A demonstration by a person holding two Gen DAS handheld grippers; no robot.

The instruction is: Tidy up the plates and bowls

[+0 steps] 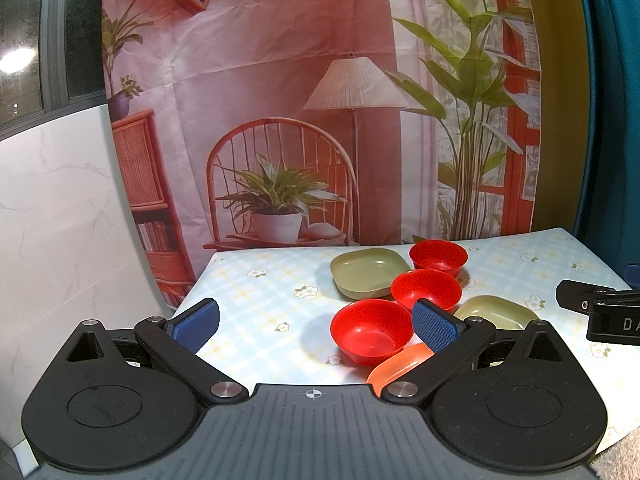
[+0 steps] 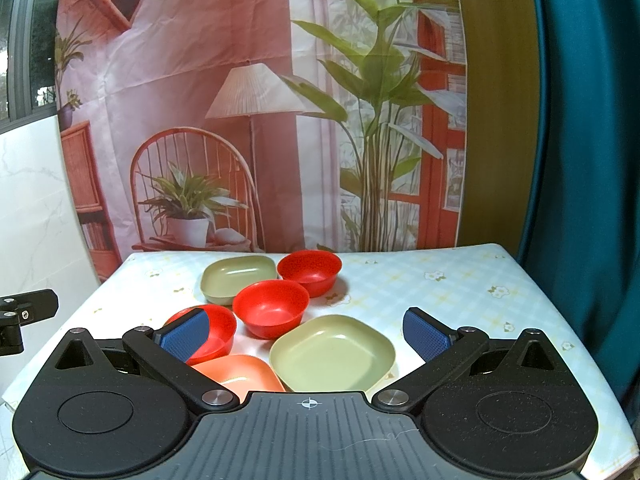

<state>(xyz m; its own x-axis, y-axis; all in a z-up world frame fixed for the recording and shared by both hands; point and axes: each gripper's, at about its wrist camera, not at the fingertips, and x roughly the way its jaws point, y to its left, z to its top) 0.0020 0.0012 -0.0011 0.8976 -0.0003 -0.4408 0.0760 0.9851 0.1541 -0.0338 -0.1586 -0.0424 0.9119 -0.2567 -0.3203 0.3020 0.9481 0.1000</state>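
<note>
Jaws on both grippers, left (image 1: 314, 326) and right (image 2: 306, 334), wide open, holding nothing. Bowls (image 2: 271, 307) and plates (image 2: 332, 354) sit loose on worktop (image 2: 460, 292). Likely light, stiff, slick plastic; pinch at rim.

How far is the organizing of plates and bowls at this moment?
Nothing looks done: three red bowls, two green plates and the orange plate lie loose, unstacked. Nothing is in hand: left gripper and right gripper are open and empty. All grouping is left.
</note>
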